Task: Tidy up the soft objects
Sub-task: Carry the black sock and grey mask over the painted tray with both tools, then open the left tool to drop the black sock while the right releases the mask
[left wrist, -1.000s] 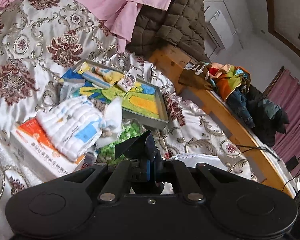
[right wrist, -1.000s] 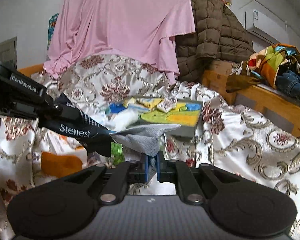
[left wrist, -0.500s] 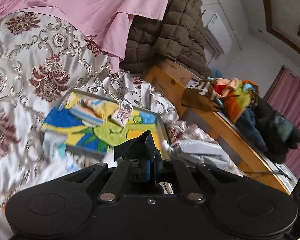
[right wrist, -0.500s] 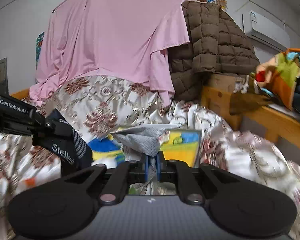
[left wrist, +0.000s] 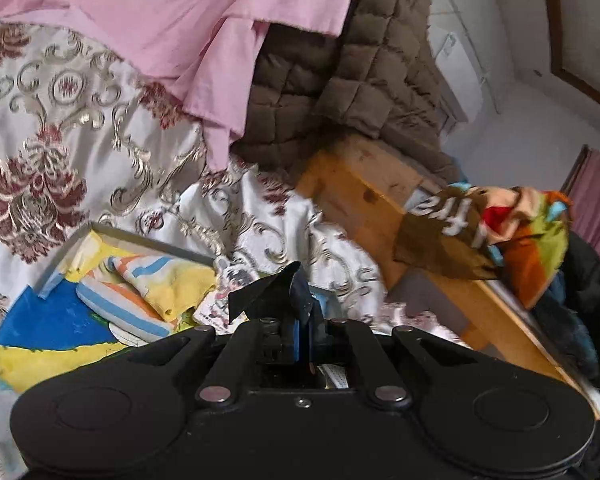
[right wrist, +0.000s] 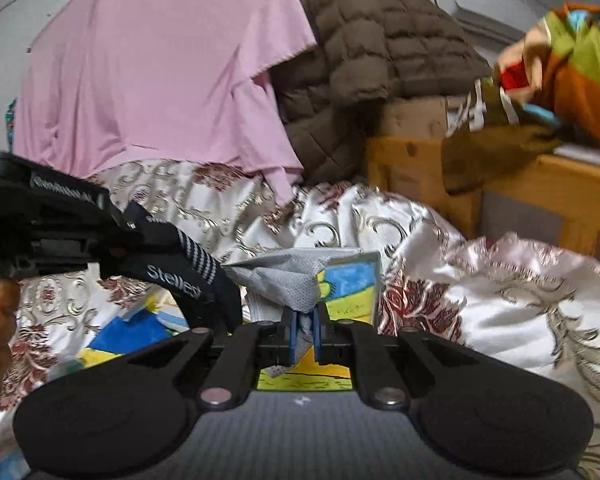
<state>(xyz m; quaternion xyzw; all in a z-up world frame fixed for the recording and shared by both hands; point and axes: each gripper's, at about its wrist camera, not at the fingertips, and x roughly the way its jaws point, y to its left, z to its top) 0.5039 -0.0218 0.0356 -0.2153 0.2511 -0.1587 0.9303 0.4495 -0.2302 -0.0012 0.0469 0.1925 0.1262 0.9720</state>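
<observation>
Now both tools pinch one sock [right wrist: 188, 280]: L tool [left wrist: 300, 320] dark end, R tool [right wrist: 305, 332] grey toe.

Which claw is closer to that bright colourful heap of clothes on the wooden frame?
Right. The heap lies ahead and to the right of the right claw; the left claw, gripping the same sock, sits further left, away from it.
</observation>
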